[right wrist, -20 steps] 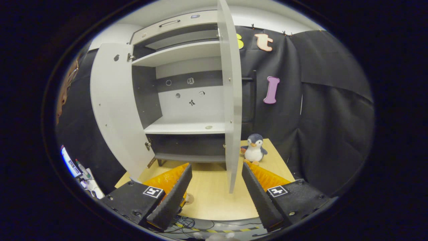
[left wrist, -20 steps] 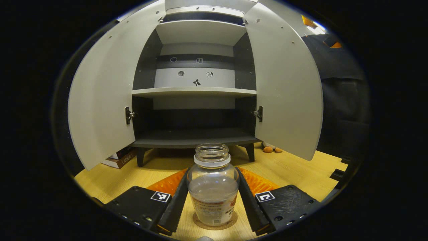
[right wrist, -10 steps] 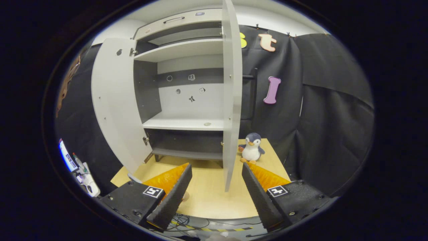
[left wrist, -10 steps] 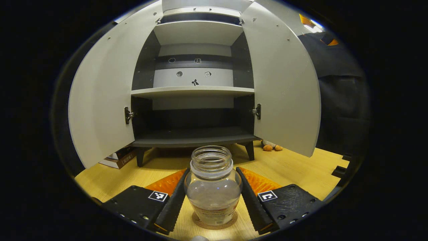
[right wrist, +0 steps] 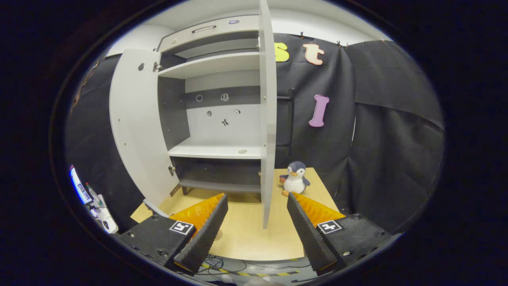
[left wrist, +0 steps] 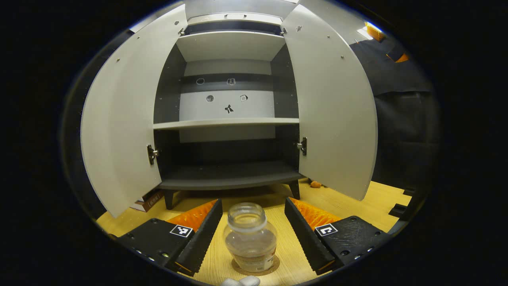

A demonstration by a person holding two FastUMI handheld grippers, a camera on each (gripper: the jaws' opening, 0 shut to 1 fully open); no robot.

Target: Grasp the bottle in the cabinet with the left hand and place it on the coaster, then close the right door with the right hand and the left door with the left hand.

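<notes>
Bottle (left wrist: 250,238) on coaster (left wrist: 274,264), before cabinet (left wrist: 230,119)

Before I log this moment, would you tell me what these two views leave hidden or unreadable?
- Left gripper view: the bottle label is too small to read; its base hides most of the coaster.
- Left gripper view: the right door hides all but an orange bit of something on the table behind it.
- Right gripper view: the right door shows edge-on, hiding the cabinet's right wall.
- Right gripper view: the left finger covers the table beyond it.
</notes>
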